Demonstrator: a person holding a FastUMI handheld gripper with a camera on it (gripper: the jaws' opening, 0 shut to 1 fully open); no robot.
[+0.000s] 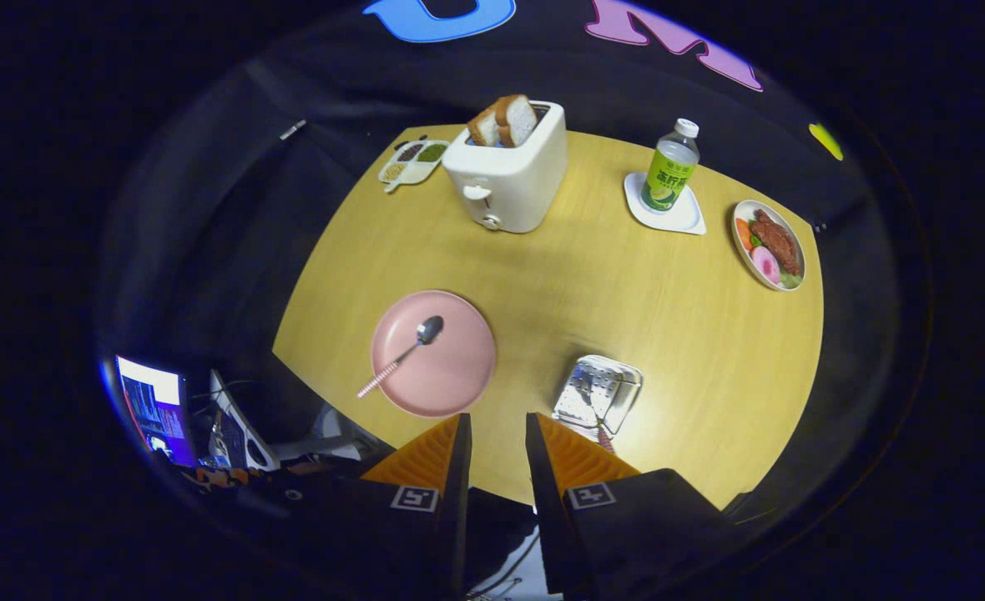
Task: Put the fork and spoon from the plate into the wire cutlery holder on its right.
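Observation:
A pink plate lies on the yellow table just ahead of my left finger. A spoon with a pink striped handle rests across it, bowl toward the table's middle and handle end over the plate's left rim. The wire cutlery holder stands right of the plate, just ahead of my right finger. A pink-handled utensil, apparently the fork, sticks out of it toward my fingers. My gripper hovers high above the table's near edge, open, nothing between its fingers.
Further back stand a white toaster with bread slices, a small tray of condiments, a green bottle on a white coaster and a plate of food. A lit screen sits off the table to the left.

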